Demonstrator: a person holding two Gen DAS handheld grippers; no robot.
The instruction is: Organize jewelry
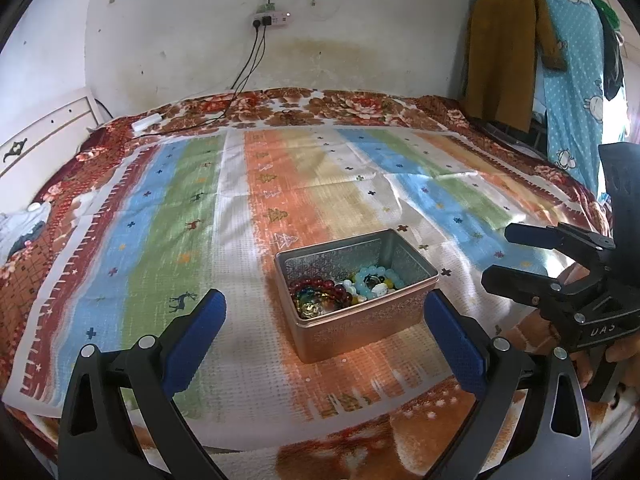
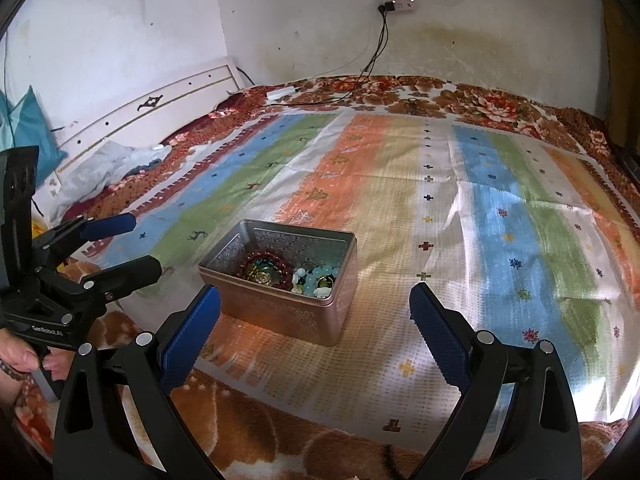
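A metal tin (image 1: pixel 356 292) sits open on a striped cloth (image 1: pixel 280 184) spread over a flowered blanket (image 1: pixel 352 106) on a bed. Inside the tin lie the jewelry pieces: a dark red bead bracelet (image 1: pixel 320 284), a pale blue bead bracelet (image 1: pixel 370 276) and a gold flower-shaped piece (image 1: pixel 312 309), all heaped together on the bottom.

The left gripper (image 1: pixel 324 312) hovers in front of the tin with its 2 blue-padded fingers (image 1: pixel 196 328) spread wide and nothing between them; the tin's near corner falls in the gap. The right gripper (image 2: pixel 314 320) is likewise wide open and empty, with the tin (image 2: pixel 280 280) ahead and a little to its left.

From the left wrist, the right gripper (image 1: pixel 496 256) shows at the right edge, its fingers apart, held by a hand (image 1: pixel 600 344). This view also takes in clothes (image 1: pixel 504 48) and a blue dotted sheet (image 1: pixel 576 80) hanging at the right, which the right wrist does not show.

From the right wrist, the left gripper (image 2: pixel 136 244) appears at the left edge, fingers apart, with a hand (image 2: pixel 20 356) on its handle. Only here can 1 see the white headboard (image 2: pixel 152 108) in full, a crumpled grey cloth (image 2: pixel 104 164) beside it and a teal pillow (image 2: pixel 28 136).

Both views show the power strip (image 2: pixel 396 5) on the wall with 2 black cables (image 2: pixel 372 60) running down to the bed.
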